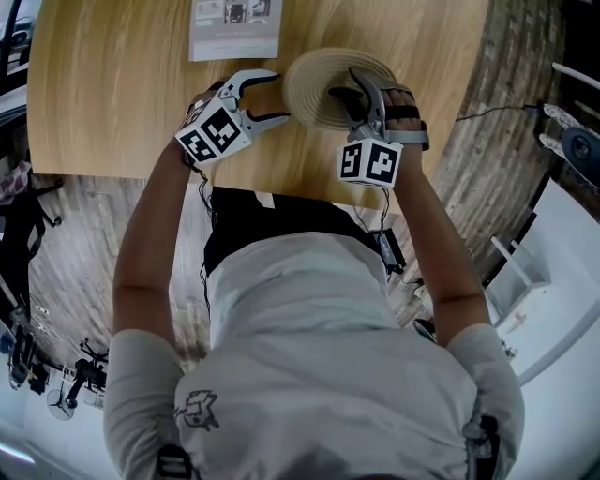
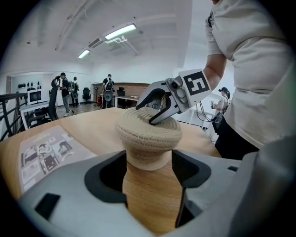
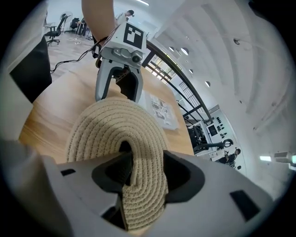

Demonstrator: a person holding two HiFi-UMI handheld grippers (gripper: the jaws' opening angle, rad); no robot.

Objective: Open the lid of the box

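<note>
Step in hand: taking hold of lid [image 2: 148,132], seated on woven box [image 2: 149,161] near centre of tabletop [image 1: 122,84]. Right hand-held gripper [image 3: 141,172] open, jaws astride lid's loop handle [image 3: 144,150], not clamped. Left hand-held gripper [image 1: 279,96] open and empty, just left of box. Next, likely: close right jaws on loop, steady box, lift straight up.

No words or numbers can be read. A printed leaflet [image 1: 234,28] lies at the far side of the bench [image 1: 112,94], its print too small to make out. The marker cubes [image 1: 214,131] on the left gripper [image 1: 278,97] and the right gripper [image 1: 345,86] carry only black-and-white square patterns, no letters.
</note>
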